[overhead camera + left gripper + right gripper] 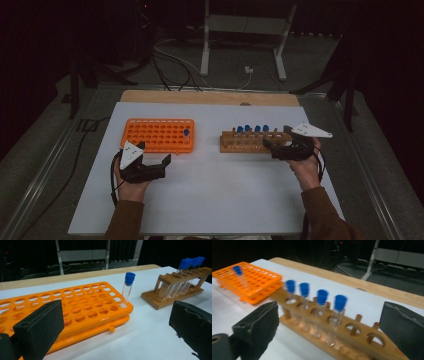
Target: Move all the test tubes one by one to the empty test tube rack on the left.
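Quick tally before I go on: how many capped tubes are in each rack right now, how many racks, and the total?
Tubes in the orange rack: 1
Tubes in the wooden rack: 4
Racks: 2
Total: 5 tubes and 2 racks, 7 things

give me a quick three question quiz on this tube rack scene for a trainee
1. How many blue-capped tubes stand in the wooden rack?
2. True or false: the tube in the orange rack stands at a corner hole.
3. The left gripper is: A) shut on a tube B) open and empty C) shut on nothing

Key: 1. four; 2. true; 3. B
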The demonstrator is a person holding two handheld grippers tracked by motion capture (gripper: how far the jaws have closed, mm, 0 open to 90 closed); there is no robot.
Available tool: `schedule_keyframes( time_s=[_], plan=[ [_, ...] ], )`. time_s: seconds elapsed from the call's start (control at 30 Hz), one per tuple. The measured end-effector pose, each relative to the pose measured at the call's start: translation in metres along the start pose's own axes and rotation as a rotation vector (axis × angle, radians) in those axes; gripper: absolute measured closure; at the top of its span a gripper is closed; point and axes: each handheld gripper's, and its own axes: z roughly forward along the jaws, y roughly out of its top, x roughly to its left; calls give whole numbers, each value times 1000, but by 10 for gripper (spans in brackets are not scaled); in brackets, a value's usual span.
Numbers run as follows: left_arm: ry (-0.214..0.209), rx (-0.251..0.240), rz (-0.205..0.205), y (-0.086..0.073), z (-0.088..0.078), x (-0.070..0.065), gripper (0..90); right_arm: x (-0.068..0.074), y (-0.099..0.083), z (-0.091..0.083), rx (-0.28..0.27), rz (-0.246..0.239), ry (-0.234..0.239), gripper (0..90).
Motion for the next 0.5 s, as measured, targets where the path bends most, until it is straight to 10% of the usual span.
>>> schedule_keyframes(
  time_s=[0.3,0.5],
  plan=[
    [18,9,-17,-3,2,2,6,-16,-5,29,67,36,-17,170],
    [25,19,-8,-4,4,1,6,-15,-13,44,98,21,-2,501]
  ],
)
